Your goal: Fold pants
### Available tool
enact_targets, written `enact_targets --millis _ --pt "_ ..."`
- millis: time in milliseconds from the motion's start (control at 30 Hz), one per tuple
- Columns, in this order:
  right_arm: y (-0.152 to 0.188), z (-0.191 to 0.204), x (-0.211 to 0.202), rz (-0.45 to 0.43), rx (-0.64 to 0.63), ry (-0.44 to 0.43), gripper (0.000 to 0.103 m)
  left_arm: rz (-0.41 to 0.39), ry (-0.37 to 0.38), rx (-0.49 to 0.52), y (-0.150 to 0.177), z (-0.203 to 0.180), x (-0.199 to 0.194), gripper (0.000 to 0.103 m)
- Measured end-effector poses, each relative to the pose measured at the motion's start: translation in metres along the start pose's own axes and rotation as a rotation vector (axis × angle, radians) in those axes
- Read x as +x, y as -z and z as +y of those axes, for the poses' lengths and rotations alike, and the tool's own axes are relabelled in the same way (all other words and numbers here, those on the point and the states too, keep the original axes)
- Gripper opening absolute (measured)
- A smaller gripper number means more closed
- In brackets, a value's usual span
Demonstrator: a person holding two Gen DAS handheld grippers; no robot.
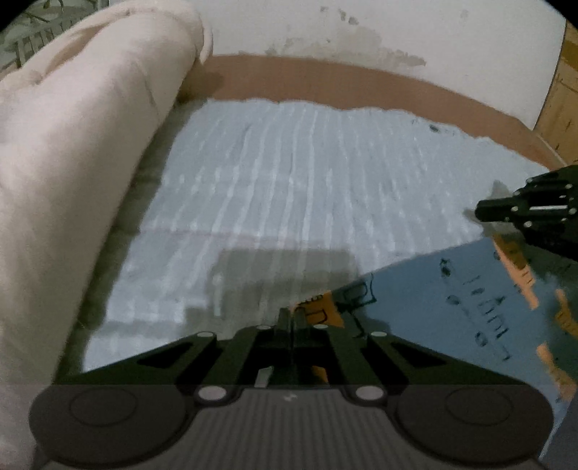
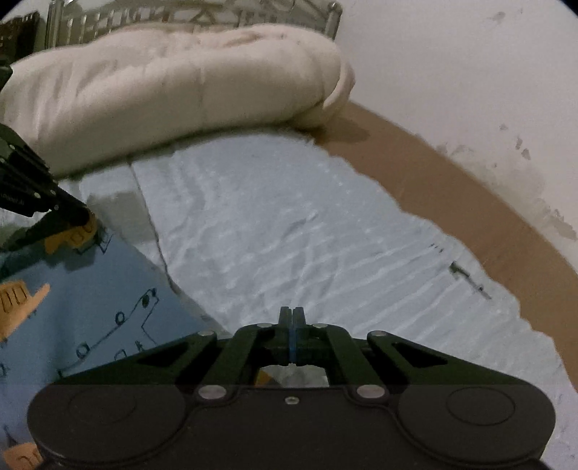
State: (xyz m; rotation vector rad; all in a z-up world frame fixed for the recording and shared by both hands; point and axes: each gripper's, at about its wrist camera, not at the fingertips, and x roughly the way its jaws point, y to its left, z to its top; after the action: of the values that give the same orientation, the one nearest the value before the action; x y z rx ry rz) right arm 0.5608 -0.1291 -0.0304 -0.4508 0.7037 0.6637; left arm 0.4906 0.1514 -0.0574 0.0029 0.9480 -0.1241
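Note:
The pants (image 1: 433,307) are light blue with orange patches and black line drawings, and they lie on a pale blue striped sheet (image 1: 289,180). My left gripper (image 1: 290,314) is shut on an orange-printed corner of the pants. The right wrist view shows the same grip, with the left gripper (image 2: 85,217) pinching that corner of the pants (image 2: 90,296). My right gripper (image 2: 292,314) is shut with a thin strip of blue cloth between its fingers. From the left wrist, the right gripper (image 1: 484,211) sits at the pants' far edge. The stretch of cloth between both grippers looks taut.
A rolled cream quilt (image 1: 72,144) lies along one side of the sheet, also seen as the quilt (image 2: 180,90). A brown band (image 1: 361,83) borders the sheet below a stained white wall (image 1: 397,32). A metal headboard (image 2: 180,14) stands behind the quilt.

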Motion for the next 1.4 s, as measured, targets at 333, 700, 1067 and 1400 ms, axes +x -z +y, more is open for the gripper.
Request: enact_targets --millis 333,700,1067,1400 --pt "0.017 -0.034 -0.01 0.037 0.109 -0.227 0.071 -0.001 0.027 -0.043 0.004 0.007 0.004 0.0" --pt "0.016 -0.005 -0.007 0.086 -0.07 -0.17 0.0 -0.118 -0.022 -0.04 -0.006 0.01 -0.025 0.0" --pt "0.008 0.02 0.018 0.033 -0.068 -0.058 0.016 -0.058 -0.018 -0.079 0.005 0.027 -0.004 0.004" --pt "0.006 0.023 0.004 0.015 -0.023 -0.067 0.001 -0.114 -0.025 -0.069 0.009 0.012 -0.039 0.0"
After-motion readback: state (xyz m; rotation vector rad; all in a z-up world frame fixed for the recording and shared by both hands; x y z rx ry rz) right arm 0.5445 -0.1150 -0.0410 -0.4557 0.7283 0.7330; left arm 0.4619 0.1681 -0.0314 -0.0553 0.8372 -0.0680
